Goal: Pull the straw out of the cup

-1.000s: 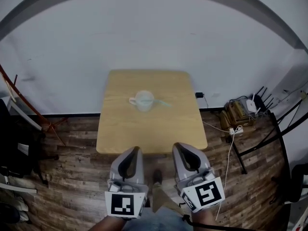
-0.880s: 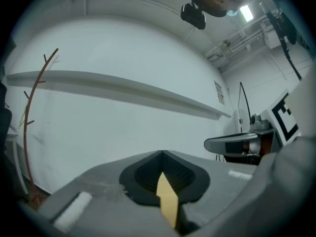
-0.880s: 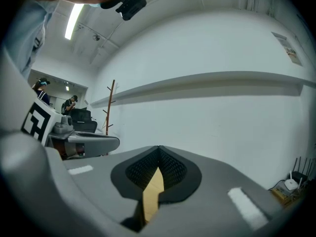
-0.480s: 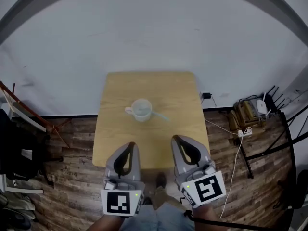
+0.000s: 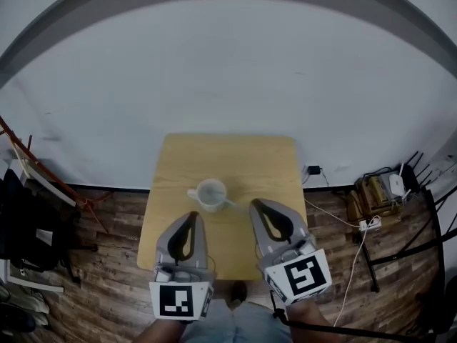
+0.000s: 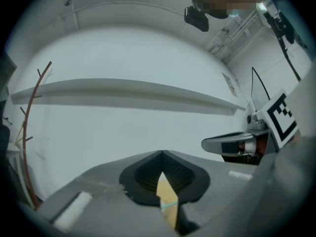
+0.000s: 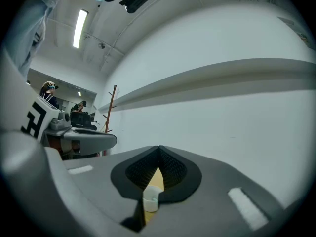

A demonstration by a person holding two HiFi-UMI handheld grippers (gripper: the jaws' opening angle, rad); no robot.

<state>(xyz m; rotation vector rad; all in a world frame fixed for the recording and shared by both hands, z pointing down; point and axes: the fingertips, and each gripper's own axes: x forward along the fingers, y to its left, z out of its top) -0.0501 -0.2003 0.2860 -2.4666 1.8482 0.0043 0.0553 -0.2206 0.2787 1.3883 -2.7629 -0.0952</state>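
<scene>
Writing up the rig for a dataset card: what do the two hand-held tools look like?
The left tool and right tool are both grey, with two curved jaws lined by dark ribbed pads tapering to a tip. Each carries a white cube at its back bearing a black square marker. A dark cable trails from the right one.

white cup [image 5: 212, 194], upright on the pale wooden table [image 5: 250, 159], near its middle, handle pointing to the left of the head view. thin pale straw [image 5: 230, 203] sits in the cup, leaning out over the rim toward the lower right.
</scene>
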